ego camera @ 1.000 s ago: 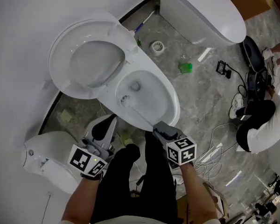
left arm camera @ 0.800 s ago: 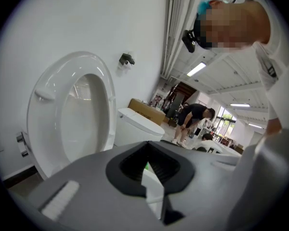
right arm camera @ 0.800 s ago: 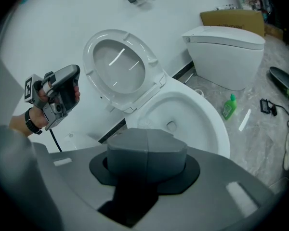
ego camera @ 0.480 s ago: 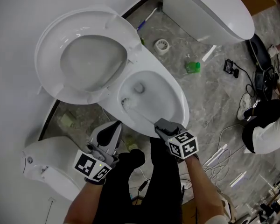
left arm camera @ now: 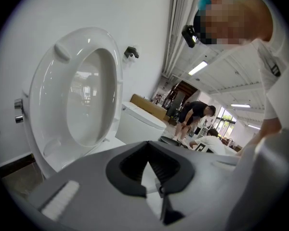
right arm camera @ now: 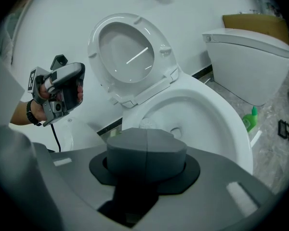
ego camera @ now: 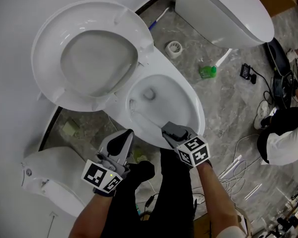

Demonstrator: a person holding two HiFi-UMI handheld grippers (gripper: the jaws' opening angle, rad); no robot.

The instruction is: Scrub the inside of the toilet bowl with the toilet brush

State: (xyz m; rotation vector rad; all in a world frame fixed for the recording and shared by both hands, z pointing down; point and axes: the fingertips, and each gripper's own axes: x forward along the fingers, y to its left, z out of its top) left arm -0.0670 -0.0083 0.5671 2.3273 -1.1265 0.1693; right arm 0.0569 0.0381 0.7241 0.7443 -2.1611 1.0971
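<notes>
Head view shows the toilet bowl (ego camera: 189,99) open, with its seat (ego camera: 89,58) tipped up against the wall, and the toilet brush (ego camera: 143,113) already down inside it. The white handle slants from the near rim toward the bristle head, which sits on the left inner wall, just beside the drain opening (ego camera: 149,93). The right claw (ego camera: 166,128) is closed tight on the upper end of the handle, just over the near rim. In the right gripper view its two pads meet along a centre seam, and the bristle head (right arm camera: 147,124) peeks out just beyond them, low in the bowl. The left claw (ego camera: 126,135) hangs outside the bowl on the near left side, well clear of the brush. Its own view shows the tips drawn together with nothing between them, only the raised seat beyond. By my reading the scrub is under way rather than starting or ending — the brush is in contact, but only on one patch of the wall. The porcelain looks evenly white, so I cannot tell which parts have been covered. The far and right-hand walls and the band under the rim likely remain, as does lifting the brush out. A green bottle (ego camera: 207,72) stands on the floor to the right, untouched.
</notes>
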